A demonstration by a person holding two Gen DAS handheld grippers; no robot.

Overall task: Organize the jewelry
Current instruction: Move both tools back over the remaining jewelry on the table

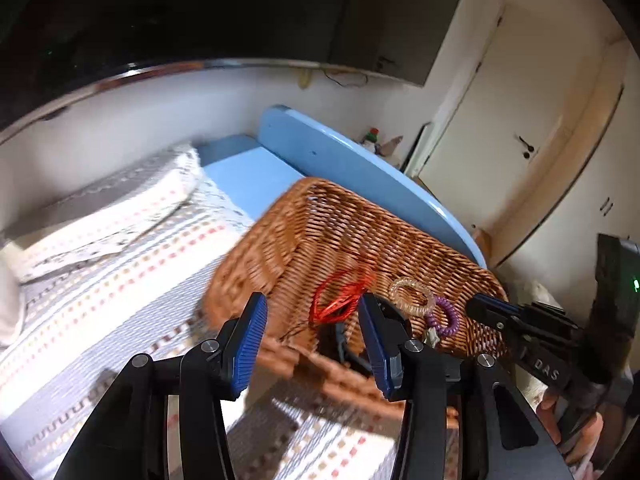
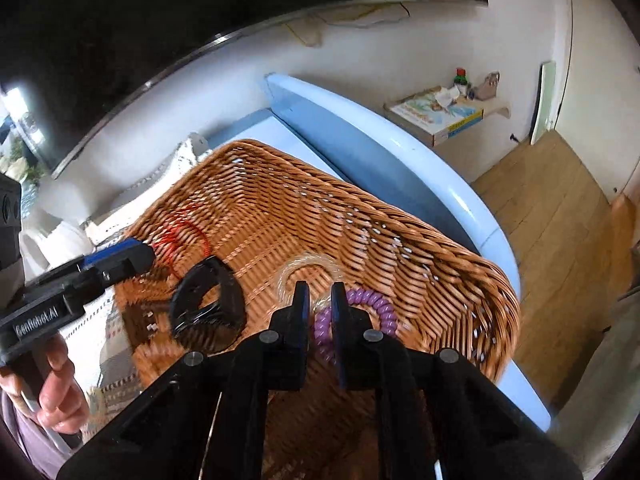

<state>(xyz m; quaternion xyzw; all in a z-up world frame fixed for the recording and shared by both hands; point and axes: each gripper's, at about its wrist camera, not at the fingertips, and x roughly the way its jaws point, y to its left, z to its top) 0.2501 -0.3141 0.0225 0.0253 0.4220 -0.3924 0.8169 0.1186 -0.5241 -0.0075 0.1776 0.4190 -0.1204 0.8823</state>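
Note:
A brown wicker basket lies on the patterned bedspread. It holds red bangles, a clear coil band, a purple coil band and a black hair clip. My left gripper is open over the basket's near rim, beside the red bangles. My right gripper hovers over the clear and purple bands with its jaws a narrow gap apart and nothing between them. It also shows in the left wrist view.
The bed has a blue footboard just behind the basket. A folded blanket lies at the left. A low shelf with a book and a wooden floor are beyond the bed.

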